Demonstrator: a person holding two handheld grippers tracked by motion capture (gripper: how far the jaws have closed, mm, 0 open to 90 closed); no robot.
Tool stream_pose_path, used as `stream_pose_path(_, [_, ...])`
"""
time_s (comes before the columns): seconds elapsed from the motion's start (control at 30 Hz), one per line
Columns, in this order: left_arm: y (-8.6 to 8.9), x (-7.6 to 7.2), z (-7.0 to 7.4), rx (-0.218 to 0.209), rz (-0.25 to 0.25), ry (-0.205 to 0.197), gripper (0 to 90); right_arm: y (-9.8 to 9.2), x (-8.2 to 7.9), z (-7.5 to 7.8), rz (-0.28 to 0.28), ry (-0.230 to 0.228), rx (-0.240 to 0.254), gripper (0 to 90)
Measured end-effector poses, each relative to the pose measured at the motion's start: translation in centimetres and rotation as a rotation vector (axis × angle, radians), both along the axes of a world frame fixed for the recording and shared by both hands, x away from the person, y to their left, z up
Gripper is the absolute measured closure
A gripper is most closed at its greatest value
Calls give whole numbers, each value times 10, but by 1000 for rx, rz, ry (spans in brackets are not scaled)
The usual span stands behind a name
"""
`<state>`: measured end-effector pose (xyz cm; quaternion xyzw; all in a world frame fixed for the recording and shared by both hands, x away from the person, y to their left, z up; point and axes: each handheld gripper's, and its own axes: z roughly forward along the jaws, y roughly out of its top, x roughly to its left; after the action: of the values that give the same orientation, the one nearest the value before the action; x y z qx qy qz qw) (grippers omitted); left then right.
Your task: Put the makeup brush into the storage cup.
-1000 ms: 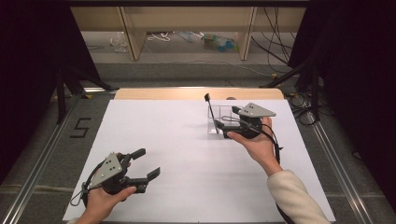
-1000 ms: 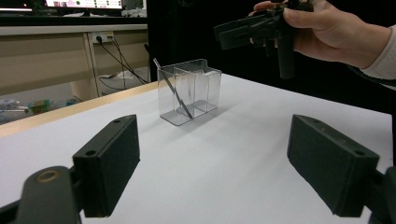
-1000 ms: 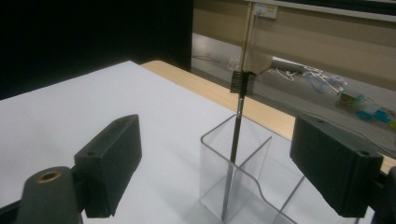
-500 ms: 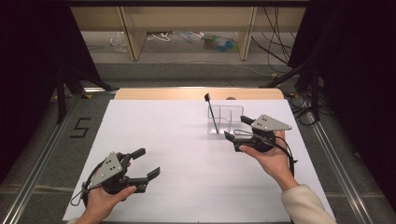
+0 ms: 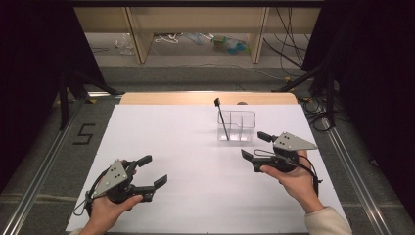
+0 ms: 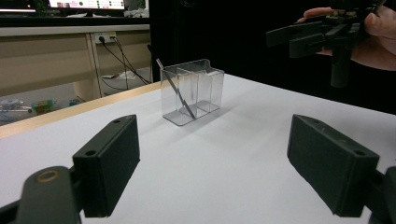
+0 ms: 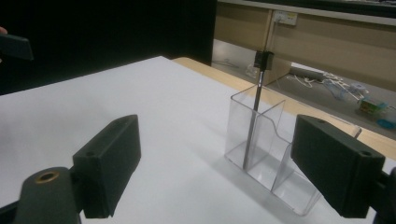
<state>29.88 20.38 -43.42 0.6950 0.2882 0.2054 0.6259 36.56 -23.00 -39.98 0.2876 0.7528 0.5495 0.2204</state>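
A clear plastic holder [image 5: 236,126] with compartments stands on the white table top [image 5: 186,147], right of centre toward the back. A thin black stick [image 5: 221,120] leans in its left compartment. My right gripper [image 5: 253,146] is open in front of the holder, a short way off and touching nothing. The right gripper view has the holder [image 7: 266,135] and the stick [image 7: 256,112] between its wide-apart jaws. My left gripper [image 5: 154,170] rests open near the front left corner. In the left gripper view, the holder [image 6: 192,91] stands far off and the right gripper [image 6: 299,39] hovers at the upper right.
A wooden strip [image 5: 205,98] borders the table's far edge. Metal rails [image 5: 44,161] run along both sides, with a "5" marked on the floor [image 5: 84,133] at the left. Cables [image 5: 313,105] and shelf legs lie beyond the table.
My right gripper has drawn back from the holder toward the person and a little to the right. The left gripper has stayed put.
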Motion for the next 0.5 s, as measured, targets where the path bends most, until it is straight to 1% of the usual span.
stream_pose_path(0.03, [0, 0, 0, 7, -2, -8, 170, -1, -1, 0, -8, -3, -2, 170])
stream_pose_path(0.07, [1, 1, 0, 6, -1, -7, 170, -2, -2, -1, -1, -15, -5, 170])
stream_pose_path(0.1, [1, 1, 0, 6, -1, -8, 170, -3, -5, -2, 7, 2, -6, 170])
stream_pose_path(0.13, [1, 1, 0, 8, -1, -8, 170, -3, -7, -4, 10, 6, 0, 171])
stream_pose_path(0.17, [1, 1, 0, 8, 1, -9, 170, -4, -9, -4, 16, 12, -5, 172])
stream_pose_path(0.2, [2, 1, 0, 11, 1, -11, 170, -5, -12, -6, 18, 12, 6, 173])
stream_pose_path(0.27, [2, 1, 0, 11, 1, -12, 170, -8, -16, -7, 23, 3, 6, 175])
stream_pose_path(0.3, [2, 1, 0, 10, 1, -11, 170, -9, -20, -8, 24, 19, 10, 175])
stream_pose_path(0.33, [2, 1, 0, 11, 1, -11, 170, -10, -23, -8, 16, 20, 6, 175])
stream_pose_path(0.37, [2, 1, 0, 11, 1, -12, 170, -11, -26, -9, 16, 13, 18, 175])
stream_pose_path(0.4, [2, 1, 0, 11, 1, -12, 170, -13, -28, -10, 15, 4, 16, 175])
stream_pose_path(0.43, [2, 2, 1, 11, 1, -13, 170, -14, -30, -10, 22, 2, 24, 175])
stream_pose_path(0.47, [2, 1, 1, 12, 2, -13, 170, -14, -33, -11, 21, 2, 40, 175])
stream_pose_path(0.5, [2, 2, 1, 12, 3, -13, 170, -15, -36, -12, 20, 17, 34, 175])
